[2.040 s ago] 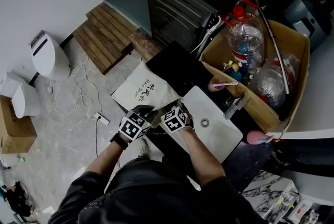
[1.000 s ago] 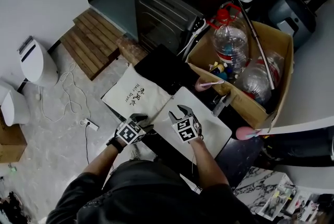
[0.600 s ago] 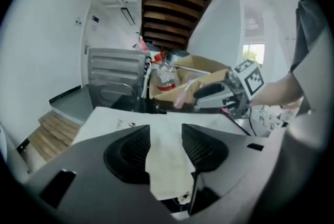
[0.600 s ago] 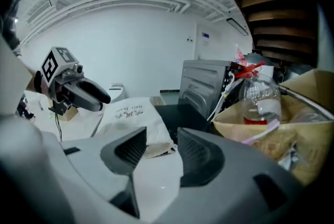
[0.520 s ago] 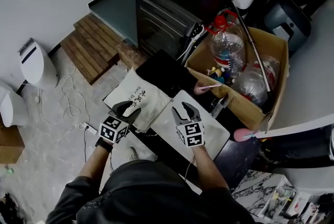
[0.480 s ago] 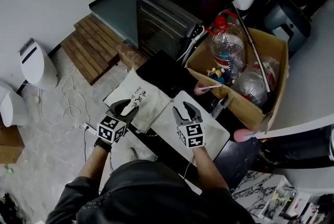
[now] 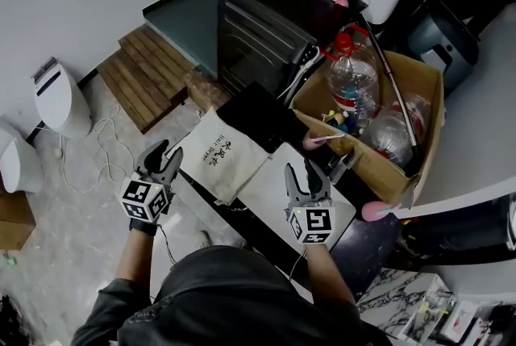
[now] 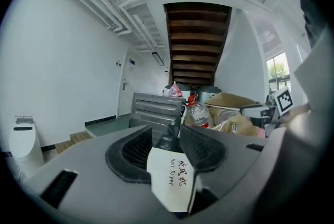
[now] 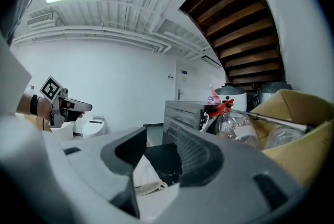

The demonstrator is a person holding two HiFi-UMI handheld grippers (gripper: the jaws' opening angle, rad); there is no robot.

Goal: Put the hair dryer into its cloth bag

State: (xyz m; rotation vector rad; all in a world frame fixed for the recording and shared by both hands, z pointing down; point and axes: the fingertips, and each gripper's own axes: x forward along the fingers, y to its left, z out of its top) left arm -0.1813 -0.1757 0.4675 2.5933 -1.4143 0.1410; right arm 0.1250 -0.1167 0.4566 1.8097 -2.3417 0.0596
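Two tongs, and neither has anything in it. Starting at the left, my left gripper (image 7: 161, 153) hangs raised and roughly level just off the left corner of the cloth bag (image 7: 219, 157), clear of it. Its jaws have just been closing a little but stand spread, and the left gripper view shows only air in the gap, with the bag's printed face lying further off beyond it. The bag rests flat at the left end of the dark table (image 7: 260, 117), print upward, its right edge against the white board (image 7: 278, 187) that covers the middle of the table's near edge. I judge it lies that way so its gathered end, which the right gripper view shows puckered and seemingly turned toward my side, can be reached from the near edge. The hair dryer I cannot find in any view; the bag has some bulk at that end, so it may already be inside, but I cannot confirm that. My right gripper (image 7: 301, 172) hovers above the white board's near edge, also lifted and level, jaws spread with nothing between the pads. Held apart on either side of the bag, both tongs are clear of the cloth, which reads to me as a pause rather than a grip. A cardboard box (image 7: 379, 171) crowds the table's right end, so any move there needs care.
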